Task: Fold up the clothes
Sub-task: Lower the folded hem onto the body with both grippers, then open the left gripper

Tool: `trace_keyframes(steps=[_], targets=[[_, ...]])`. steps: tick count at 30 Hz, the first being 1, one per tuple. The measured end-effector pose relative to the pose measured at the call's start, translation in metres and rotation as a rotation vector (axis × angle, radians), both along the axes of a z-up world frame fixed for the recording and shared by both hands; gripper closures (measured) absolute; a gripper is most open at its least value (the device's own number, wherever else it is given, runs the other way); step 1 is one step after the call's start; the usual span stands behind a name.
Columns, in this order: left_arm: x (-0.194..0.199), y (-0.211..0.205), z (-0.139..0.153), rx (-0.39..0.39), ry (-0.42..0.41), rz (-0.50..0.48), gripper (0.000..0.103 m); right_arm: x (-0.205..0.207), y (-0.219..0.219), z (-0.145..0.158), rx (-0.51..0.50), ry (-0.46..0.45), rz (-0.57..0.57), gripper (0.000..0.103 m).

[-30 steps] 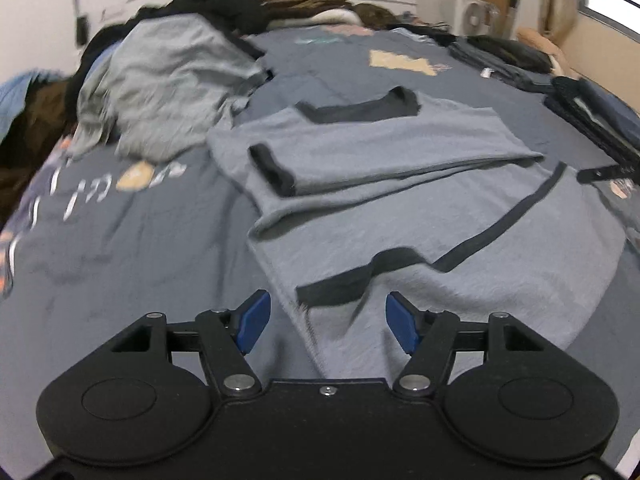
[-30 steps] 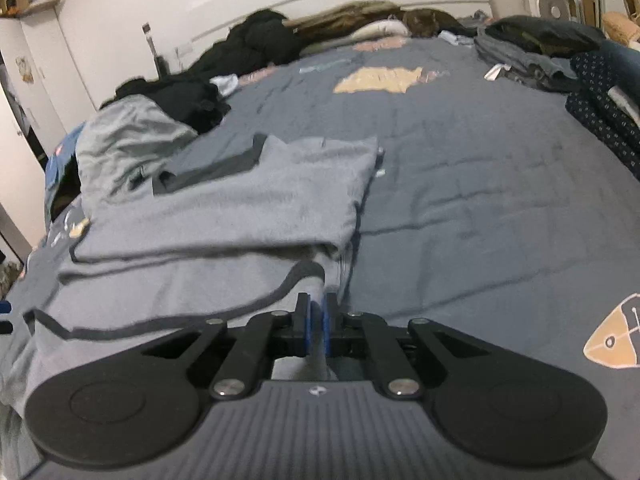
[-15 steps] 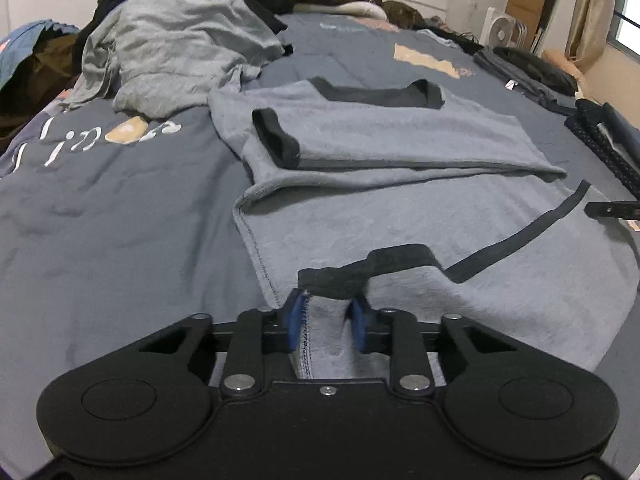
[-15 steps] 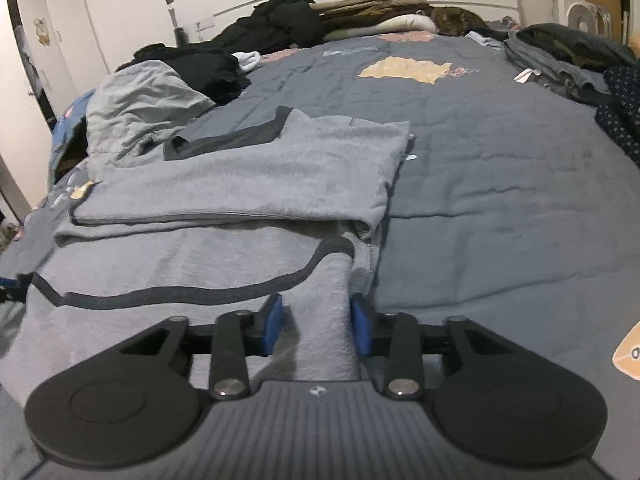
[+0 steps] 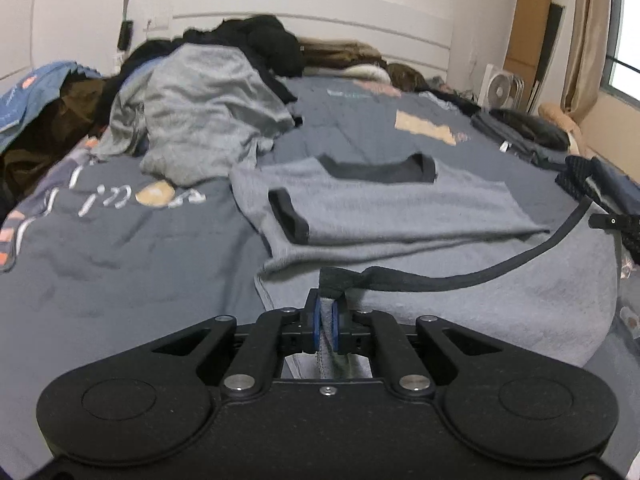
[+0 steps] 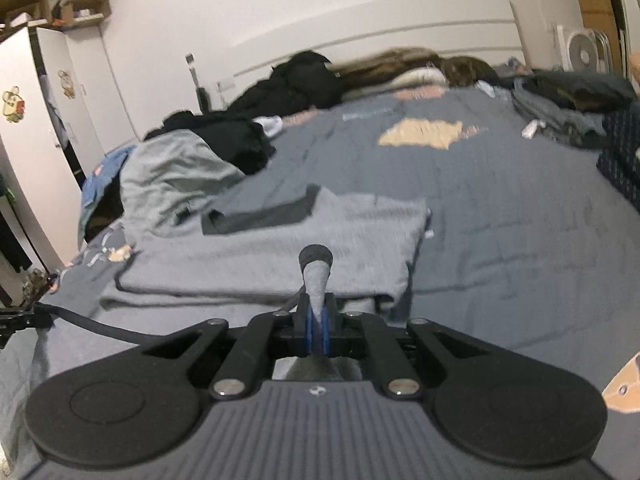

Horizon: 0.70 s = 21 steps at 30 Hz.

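A grey knitted top with black trim at hem, cuffs and neckline (image 5: 400,208) lies spread on the bed, over a dark grey-blue printed bedcover (image 5: 120,248), with its upper part already doubled over itself so that the neckline and one black cuff face up. The left claw (image 5: 327,322) is clamped tight on the near left corner of the garment, its blue pads (image 5: 317,320) pressing a bunch of grey cloth and the black hem band just ahead of them; its jaws have just been closing onto that fabric. The right claw (image 6: 316,330) is likewise pinched shut on the near right corner, where a rolled peak of grey cloth capped with black trim stands up above the pads; its jaws too have just been closing, with the cloth between them. Holding the two lower corners at once looks meant to keep the hem straight, so the bottom part can be carried as one flat panel up over the folded part beyond. Between the grips the black hem band (image 5: 480,276) sags in a curve, which suggests the edge is slack and may need spreading. A crumpled pale grey garment (image 5: 200,112) and dark heaped clothes (image 5: 260,48) lie further up the bed, well apart from the work, presumably waiting their turn.
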<state>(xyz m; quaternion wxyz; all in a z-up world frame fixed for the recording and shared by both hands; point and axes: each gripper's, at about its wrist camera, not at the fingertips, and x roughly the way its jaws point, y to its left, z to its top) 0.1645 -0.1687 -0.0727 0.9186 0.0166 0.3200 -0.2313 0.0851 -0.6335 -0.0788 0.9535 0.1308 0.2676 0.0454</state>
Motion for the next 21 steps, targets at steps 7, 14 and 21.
trace_keyframes(steps=[7,14,21], targets=[[0.009,-0.007,0.0,0.054,-0.016,0.001,0.097,0.005,0.001,0.008,-0.014,-0.038,-0.016,0.099],[0.043,-0.026,0.019,0.103,-0.099,-0.011,0.098,0.04,-0.007,0.018,0.021,-0.078,-0.044,0.099],[0.112,-0.044,0.049,0.148,-0.172,-0.016,0.098,0.106,-0.028,0.034,0.001,-0.104,-0.063,0.102]])
